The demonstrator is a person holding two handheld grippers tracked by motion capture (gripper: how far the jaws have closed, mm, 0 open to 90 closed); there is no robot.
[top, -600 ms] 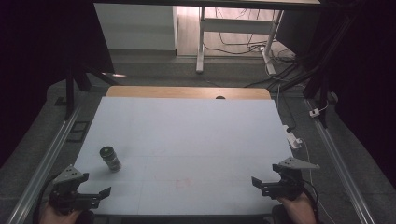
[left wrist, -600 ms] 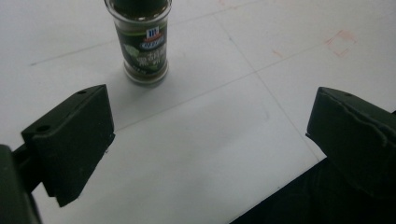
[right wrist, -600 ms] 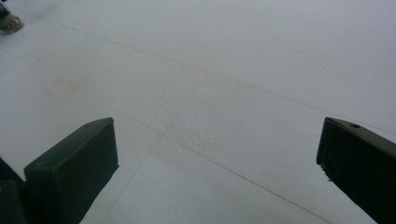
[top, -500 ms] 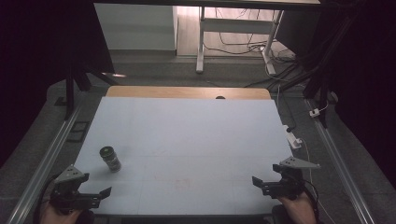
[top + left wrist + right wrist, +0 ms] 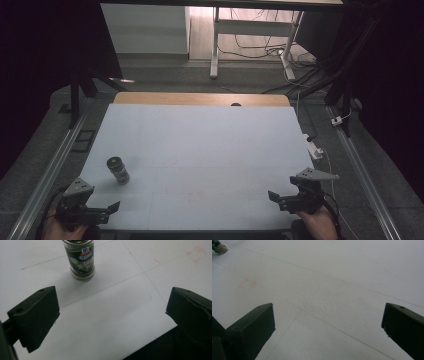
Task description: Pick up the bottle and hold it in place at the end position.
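Observation:
A small spice jar with a dark lid and a green label stands upright on the white table, near its front left. My left gripper sits at the front left corner, open and empty, just short of the jar. In the left gripper view the jar stands ahead of the wide-apart jaws of the left gripper, slightly left of centre. My right gripper rests at the front right, also open and empty. The right gripper view has bare table between the jaws of the right gripper and the jar's base at the top left corner.
A wooden strip runs along the table's far edge. A white power strip lies off the right edge. Metal rails flank both sides. Faint red marks sit near the front middle.

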